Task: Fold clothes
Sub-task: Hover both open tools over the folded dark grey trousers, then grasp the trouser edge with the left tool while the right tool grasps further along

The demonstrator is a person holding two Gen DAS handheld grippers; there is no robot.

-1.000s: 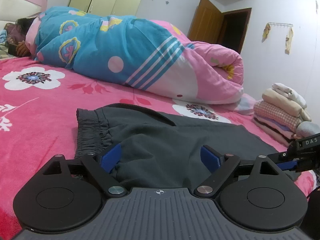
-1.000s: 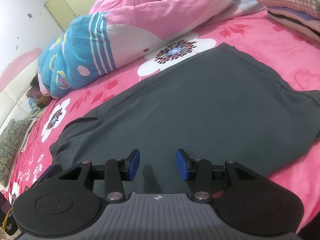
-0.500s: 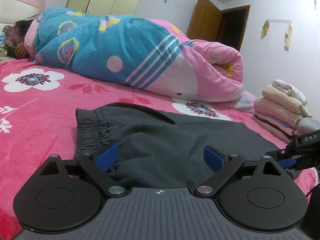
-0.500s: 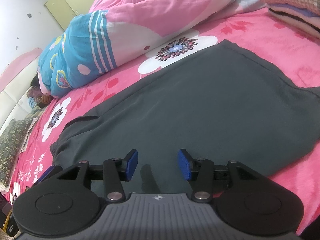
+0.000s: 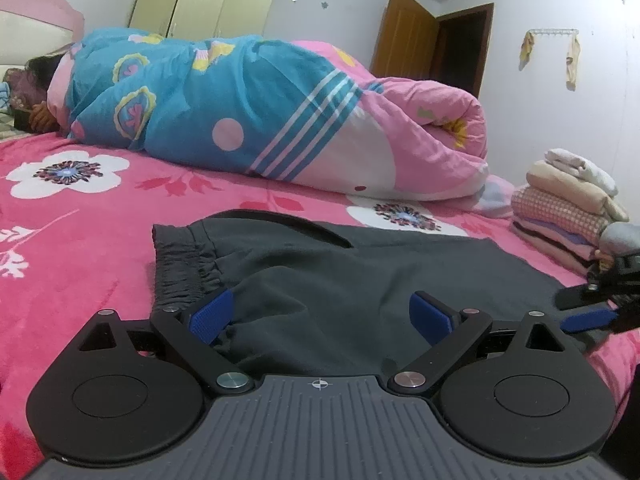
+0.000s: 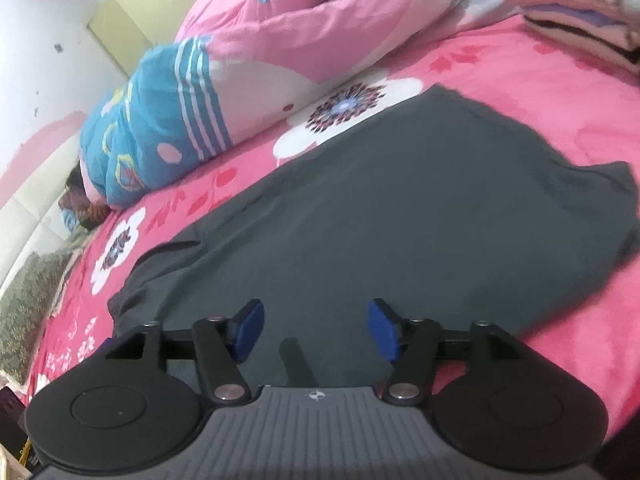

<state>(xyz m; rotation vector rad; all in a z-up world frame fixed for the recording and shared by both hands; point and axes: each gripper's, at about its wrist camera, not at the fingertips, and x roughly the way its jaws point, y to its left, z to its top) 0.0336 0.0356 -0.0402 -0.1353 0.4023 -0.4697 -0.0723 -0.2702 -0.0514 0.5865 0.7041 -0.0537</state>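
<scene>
Your left claw [image 5: 320, 316] is spread wide by the waistband end of the dark grey trousers [image 5: 360, 280], which lie flat on the pink bed [image 5: 80, 240]; nothing held. Your right claw [image 6: 316, 328] has just been opening over the near edge, empty. Probably regrip: pinch both layers at the edge, then lift both ends together so the fold lands square.

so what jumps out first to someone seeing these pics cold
The dark grey trousers lie spread flat on the bright pink flowered bedspread, right in front of both grippers. Behind them a big blue and pink quilt lies rolled along the bed, with a person's dark hair showing at its left end. At the right edge sits a stack of folded clothes.
</scene>
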